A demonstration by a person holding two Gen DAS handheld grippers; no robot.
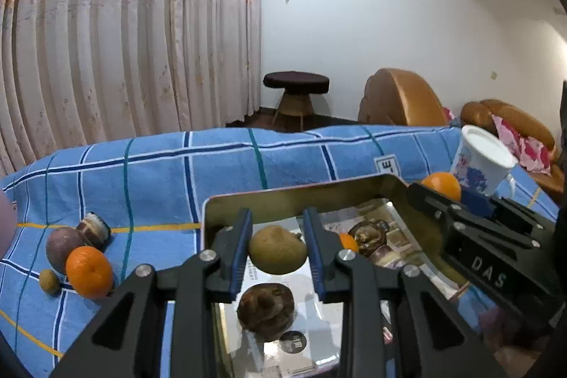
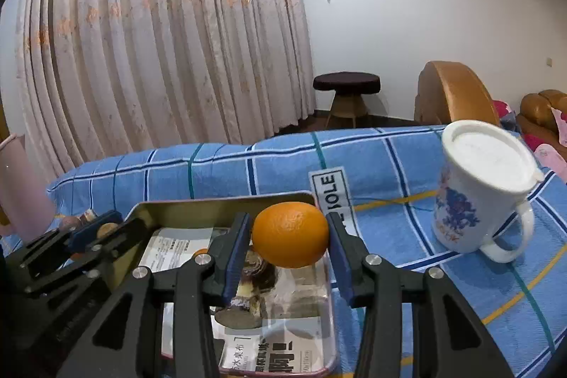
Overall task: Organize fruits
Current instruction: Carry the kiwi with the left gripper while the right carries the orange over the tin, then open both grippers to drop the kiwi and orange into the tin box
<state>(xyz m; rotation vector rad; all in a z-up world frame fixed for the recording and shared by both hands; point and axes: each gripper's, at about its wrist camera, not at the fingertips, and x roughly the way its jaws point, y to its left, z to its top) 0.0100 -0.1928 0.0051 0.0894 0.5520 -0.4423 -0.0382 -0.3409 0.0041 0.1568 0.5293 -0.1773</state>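
Left wrist view: a blue checked cloth (image 1: 159, 172) covers the tabletop, with pleated curtains (image 1: 124, 23) behind, a white wall, a dark stool (image 1: 296, 84) and a tan chair (image 1: 400, 98) beyond. A brass-coloured tray (image 1: 283, 197) lined with printed paper lies straight ahead under the left claw (image 1: 278, 252). That claw is narrowed onto a tan-green fruit (image 1: 277, 249), both blue pads touching its sides, the fruit above the tray floor. Just nearer than it, under the claw, a brown fruit (image 1: 265, 310) rests in the tray. Left of the claw, on the cloth, sit a tangerine (image 1: 89, 271), a purple fruit (image 1: 63, 248), a small green fruit (image 1: 49, 281) and a dark striped thing (image 1: 94, 229). To the right the right claw (image 1: 457, 197) reaches over the tray's far corner with an orange (image 1: 441, 185); a white mug (image 1: 482, 162) stands beyond.

Right wrist view: same cloth, curtains and stool. The right claw (image 2: 290, 236) grips the orange (image 2: 290, 234) between its pads, half open, over the tray's (image 2: 212, 204) far right corner. The mug (image 2: 485, 186) stands well to the right; the left claw's body (image 2: 71, 254) sits at left over the tray.
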